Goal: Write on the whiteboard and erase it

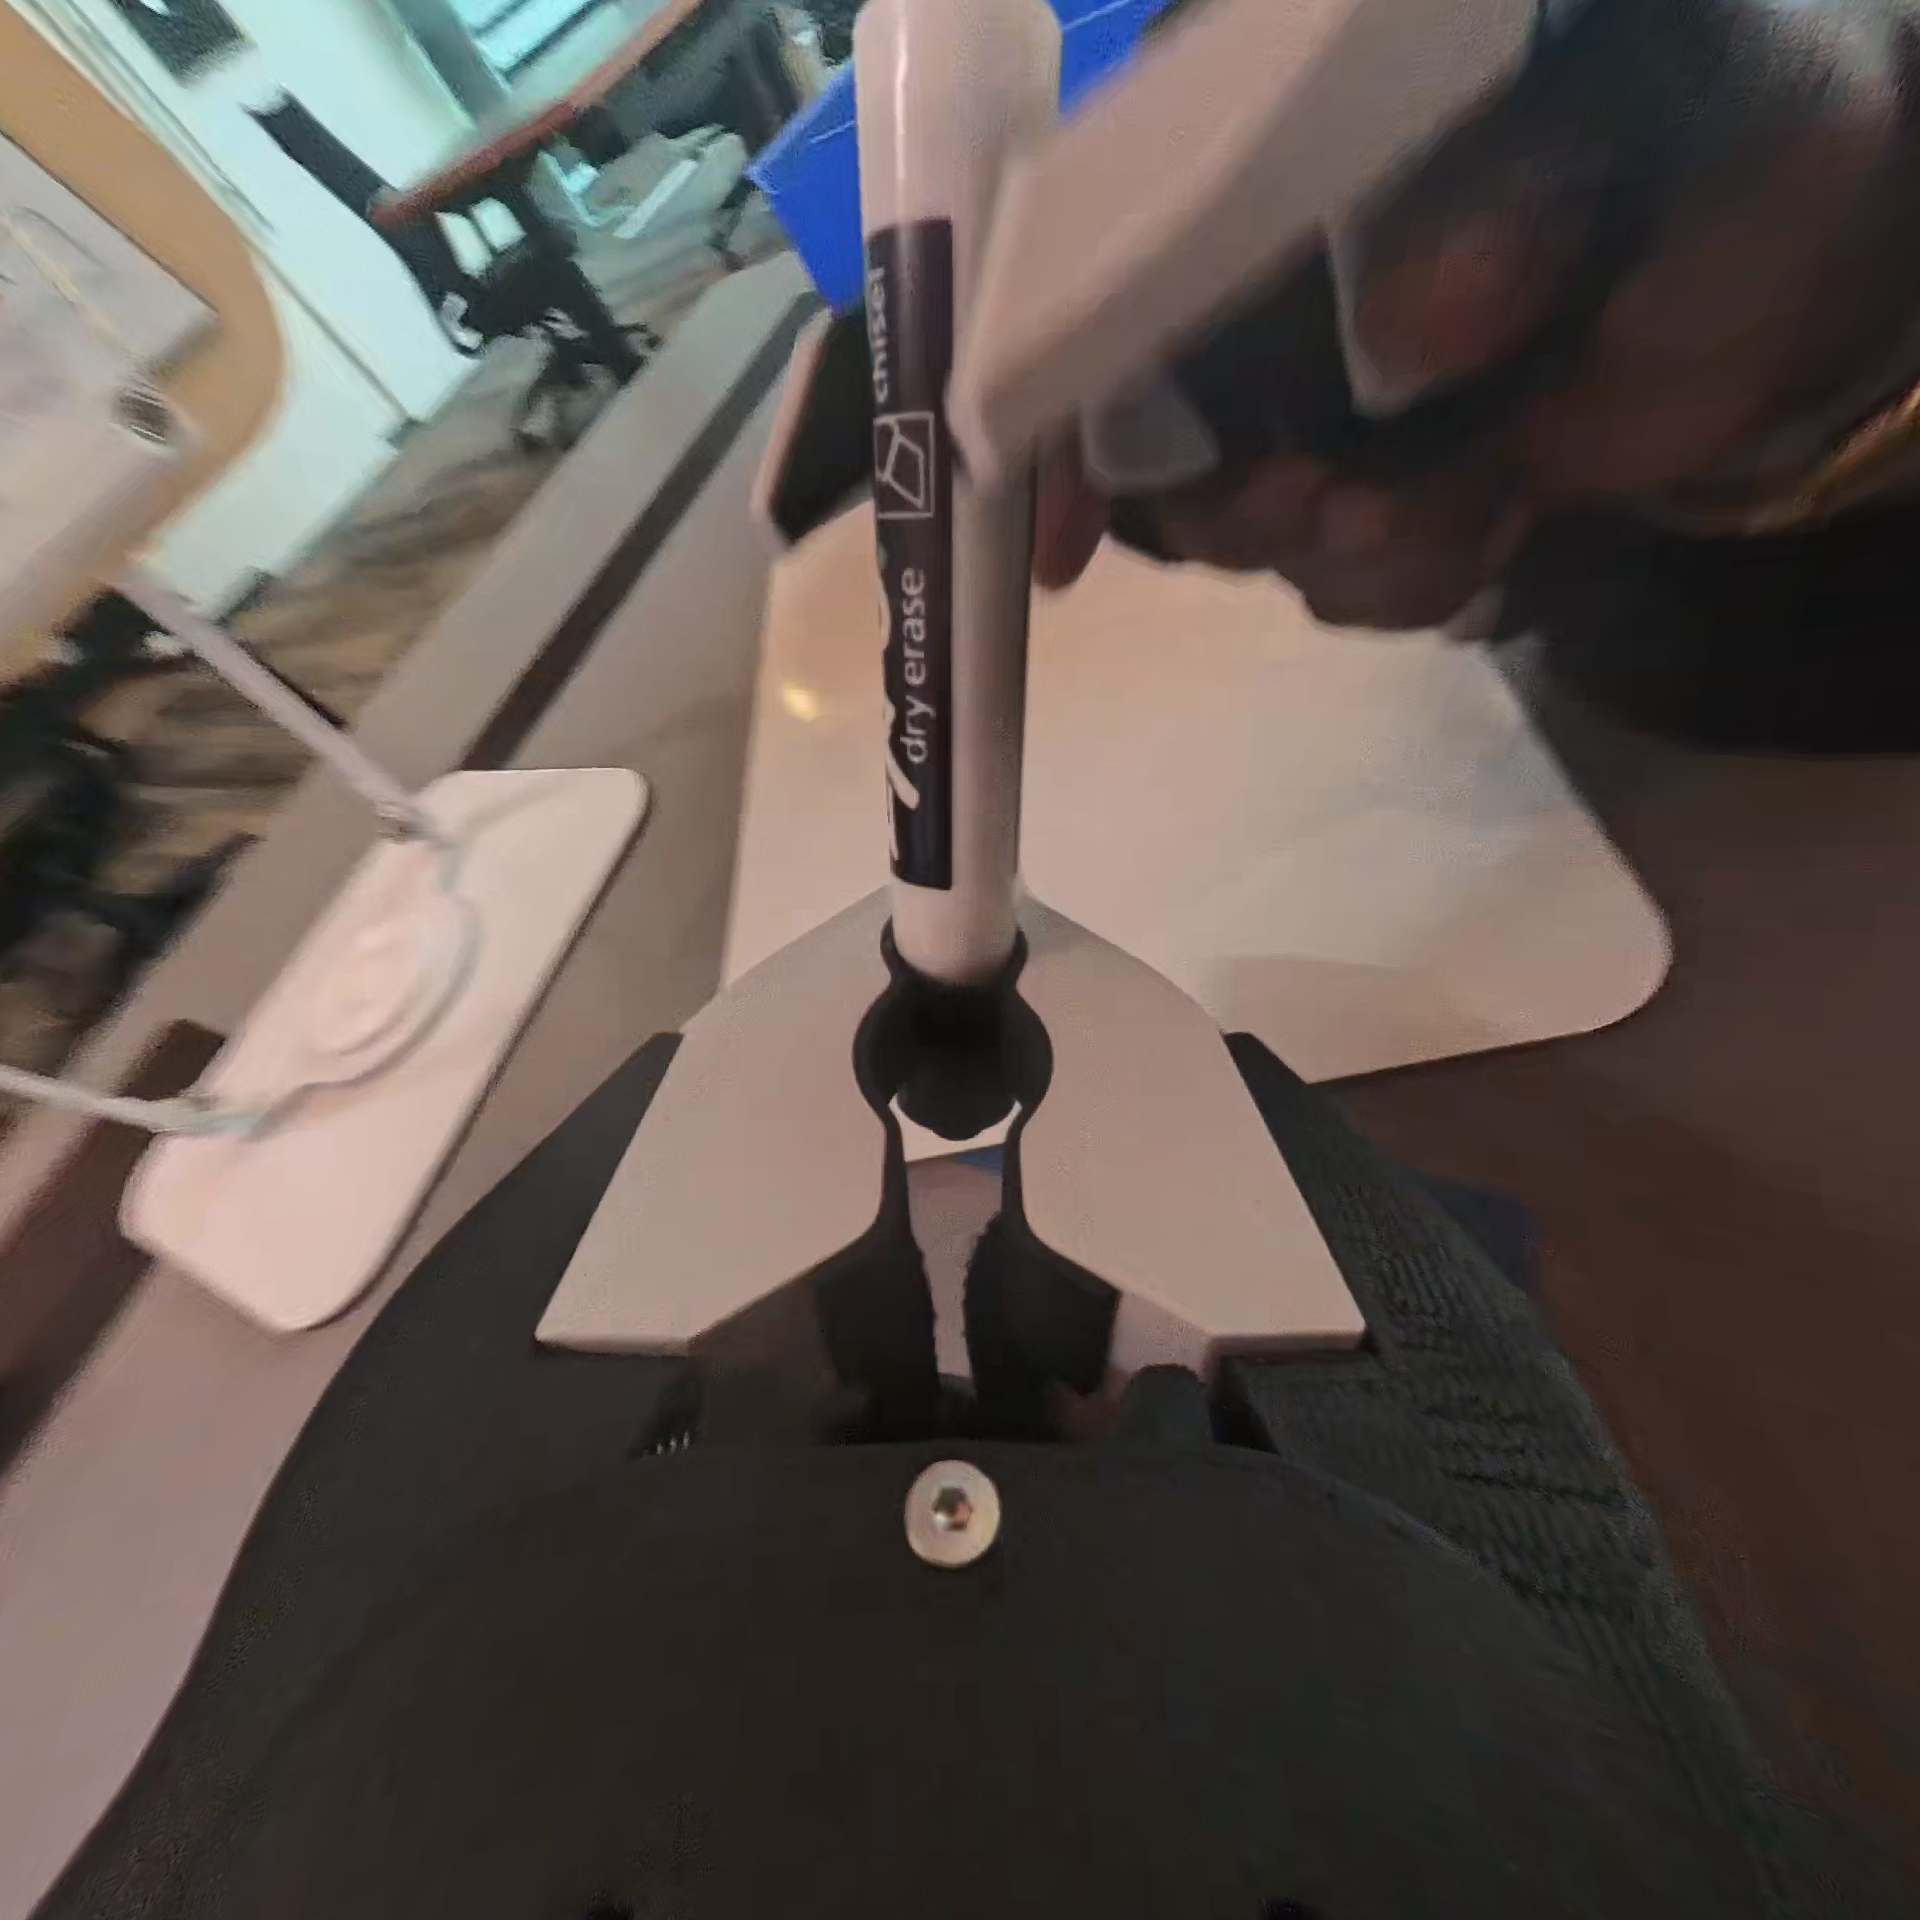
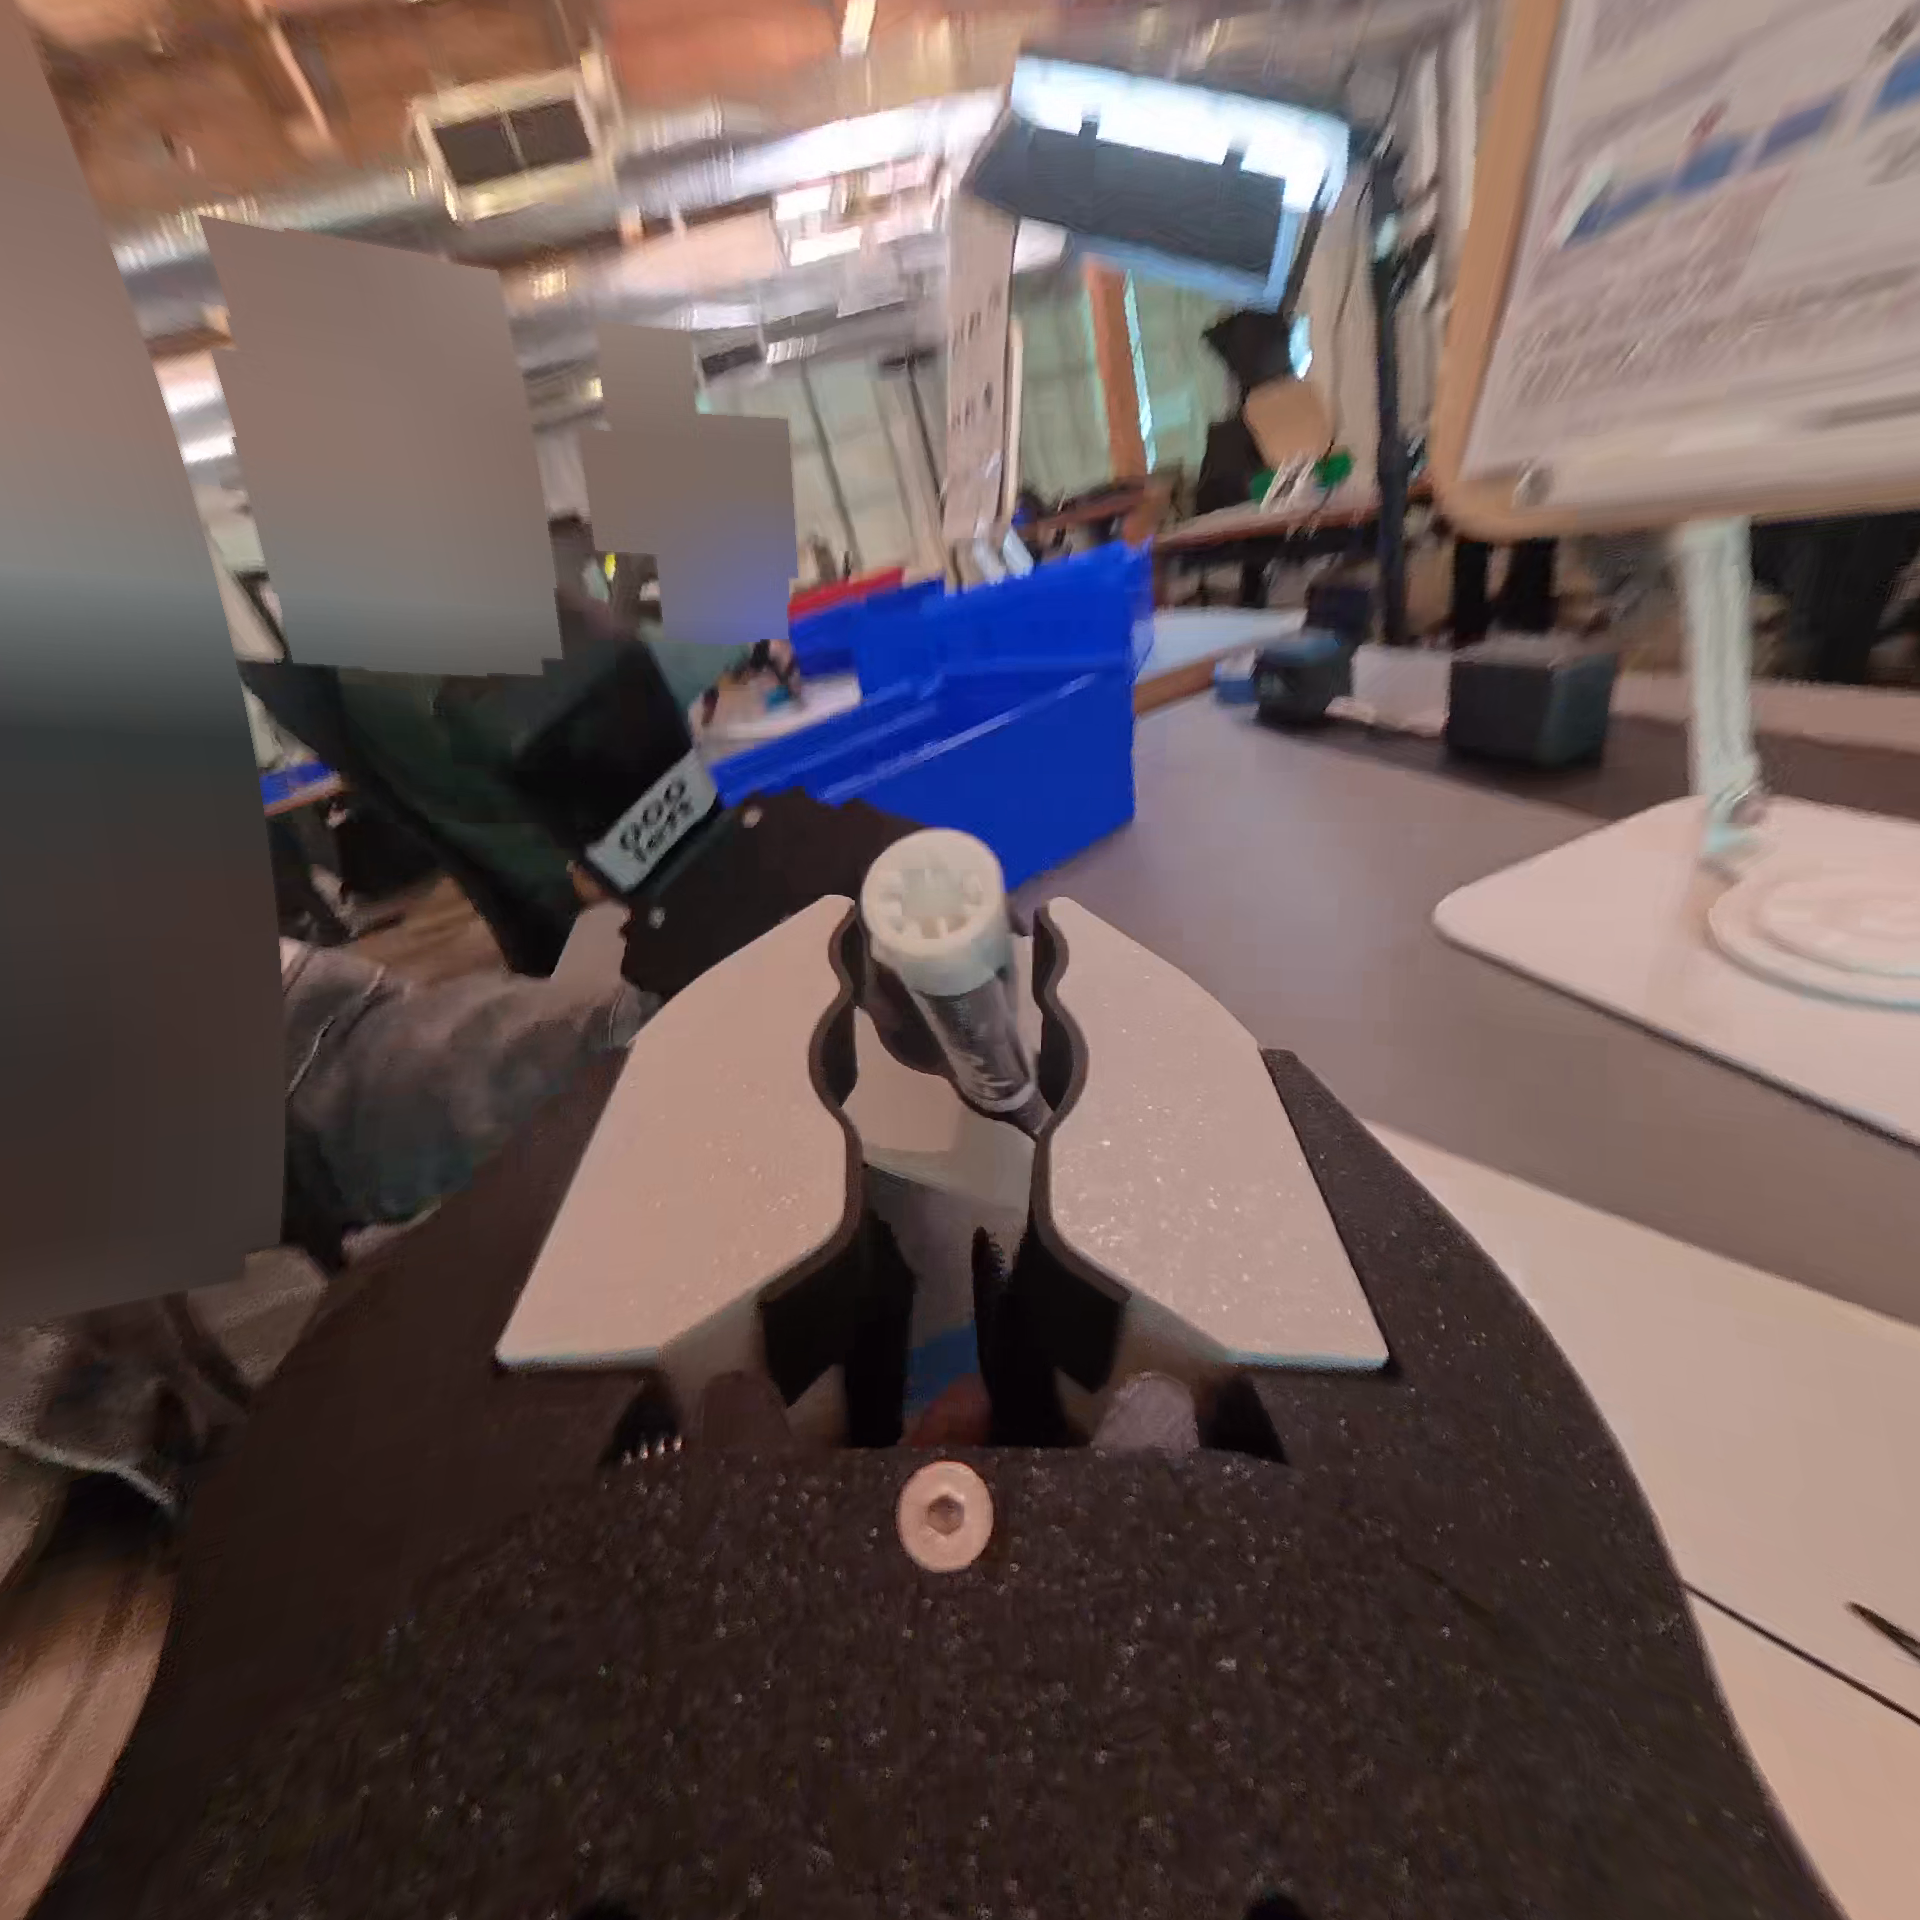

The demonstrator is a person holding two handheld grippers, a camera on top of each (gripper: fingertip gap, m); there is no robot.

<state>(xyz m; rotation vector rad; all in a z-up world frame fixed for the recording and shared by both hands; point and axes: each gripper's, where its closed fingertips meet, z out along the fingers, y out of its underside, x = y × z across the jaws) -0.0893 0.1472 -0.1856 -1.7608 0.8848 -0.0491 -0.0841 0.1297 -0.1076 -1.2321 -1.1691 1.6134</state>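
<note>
My left gripper (image 1: pixel 951 966) has its fingers closed tight on the black cap (image 1: pixel 951 1049) of the marker (image 1: pixel 956 571), low in the middle of the frame. The white barrel runs straight up the frame from there. The right gripper (image 2: pixel 945 920) sits round the far part of the barrel. In its own view the fingers are parted about as wide as the barrel, with the butt end (image 2: pixel 935 914) poking up between the tips. The barrel leans on one finger, but through the blur I cannot tell whether it is clamped.

The marker should be light and stiff, with smooth plastic that can slip or twist in flat fingers. I judge the best hold is across the barrel in the finger notches, well clear of the cap. The cap is probably a snug press fit, so I would pull straight along the axis, not bend it.

The whiteboard (image 1: pixel 1247 779) lies flat on the desk (image 1: pixel 1714 1351) beneath the marker. It shows in the lower right of the right view (image 2: pixel 1662 1507), with thin dark strokes near that edge.

A white stand base (image 1: pixel 395 1039) with a wire upright sits at lower left, just beside the board. A blue bin (image 2: pixel 997 727) stands beyond the marker. Either could catch a wide swing.
</note>
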